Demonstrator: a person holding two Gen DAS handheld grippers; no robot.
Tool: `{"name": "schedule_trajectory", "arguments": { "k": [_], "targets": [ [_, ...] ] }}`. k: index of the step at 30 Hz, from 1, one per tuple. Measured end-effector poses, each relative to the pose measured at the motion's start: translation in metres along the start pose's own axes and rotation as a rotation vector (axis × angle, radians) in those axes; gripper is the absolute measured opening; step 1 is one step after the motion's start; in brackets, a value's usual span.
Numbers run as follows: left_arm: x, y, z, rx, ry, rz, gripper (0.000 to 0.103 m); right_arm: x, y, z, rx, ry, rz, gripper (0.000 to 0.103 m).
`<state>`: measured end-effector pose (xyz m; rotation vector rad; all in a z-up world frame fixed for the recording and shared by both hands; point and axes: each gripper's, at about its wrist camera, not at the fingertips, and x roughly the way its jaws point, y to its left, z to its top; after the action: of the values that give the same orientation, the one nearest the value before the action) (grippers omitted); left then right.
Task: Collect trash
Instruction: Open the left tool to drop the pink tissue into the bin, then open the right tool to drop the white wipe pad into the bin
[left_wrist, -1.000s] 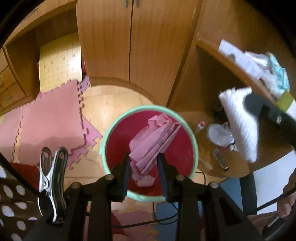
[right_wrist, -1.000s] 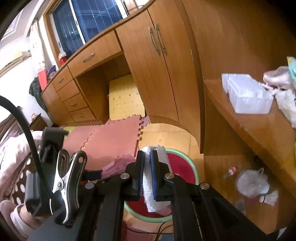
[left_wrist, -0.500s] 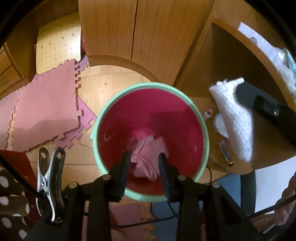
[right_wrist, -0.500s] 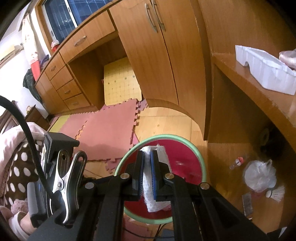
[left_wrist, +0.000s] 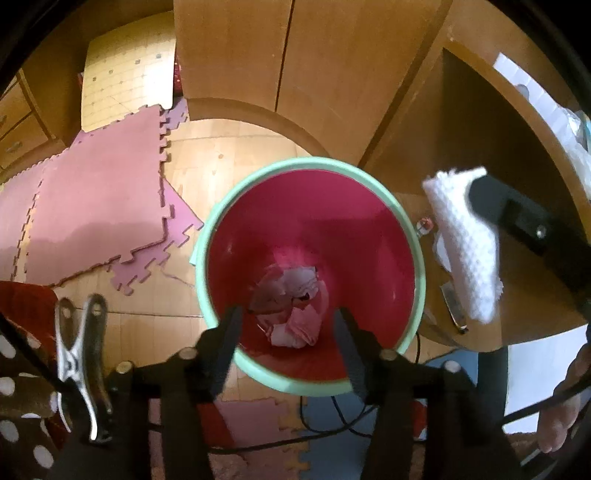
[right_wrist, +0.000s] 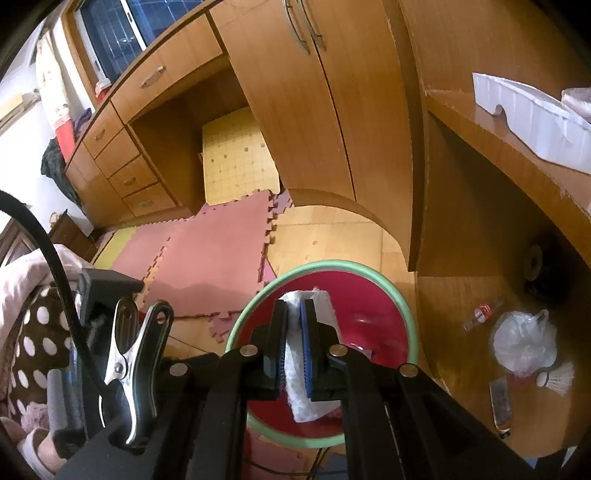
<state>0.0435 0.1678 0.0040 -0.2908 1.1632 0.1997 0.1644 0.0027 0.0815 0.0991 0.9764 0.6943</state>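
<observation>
A red bin with a green rim (left_wrist: 221, 206) stands on the wooden floor, right under my left gripper (left_wrist: 288, 332). Its jaws are opening and nothing is between them. Crumpled pink paper (left_wrist: 295, 314) lies loose on the bin's bottom. My right gripper (right_wrist: 294, 310) is shut on a white paper towel (right_wrist: 312, 402), which hangs over the near side of the bin (right_wrist: 325, 263). In the left wrist view that towel (left_wrist: 465, 254) and the right gripper's dark finger (left_wrist: 517, 218) sit just right of the rim.
A low wooden shelf on the right holds a plastic bag (right_wrist: 521, 343), a shuttlecock (right_wrist: 557, 378) and a small bottle (right_wrist: 480, 314). A white tray (right_wrist: 535, 122) sits on the desk above. Pink foam mats (right_wrist: 218, 243) cover the floor at left. Cables (left_wrist: 332, 424) run under the bin.
My left gripper sank toward the bin, spread its jaws and let go of the pink paper, which dropped to the bottom. My right gripper came down over the rim with the towel.
</observation>
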Motion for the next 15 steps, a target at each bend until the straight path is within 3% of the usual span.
{"name": "schedule_trajectory", "arguments": {
  "k": [7, 12, 15],
  "targets": [
    [-0.0008, 0.0006, 0.0006, -0.006, -0.005, 0.012, 0.064, 0.0048, -0.0063, 0.0002, 0.052, 0.003, -0.002, 0.012],
    [-0.0024, 0.0018, 0.0013, -0.018, -0.002, 0.001, 0.064, 0.0042, -0.0035, -0.0003, 0.047, -0.007, -0.008, 0.027],
    [-0.0029, 0.0019, 0.001, -0.016, -0.008, 0.004, 0.064, 0.0053, -0.0014, -0.001, 0.047, -0.001, -0.007, 0.03]
  ]
}}
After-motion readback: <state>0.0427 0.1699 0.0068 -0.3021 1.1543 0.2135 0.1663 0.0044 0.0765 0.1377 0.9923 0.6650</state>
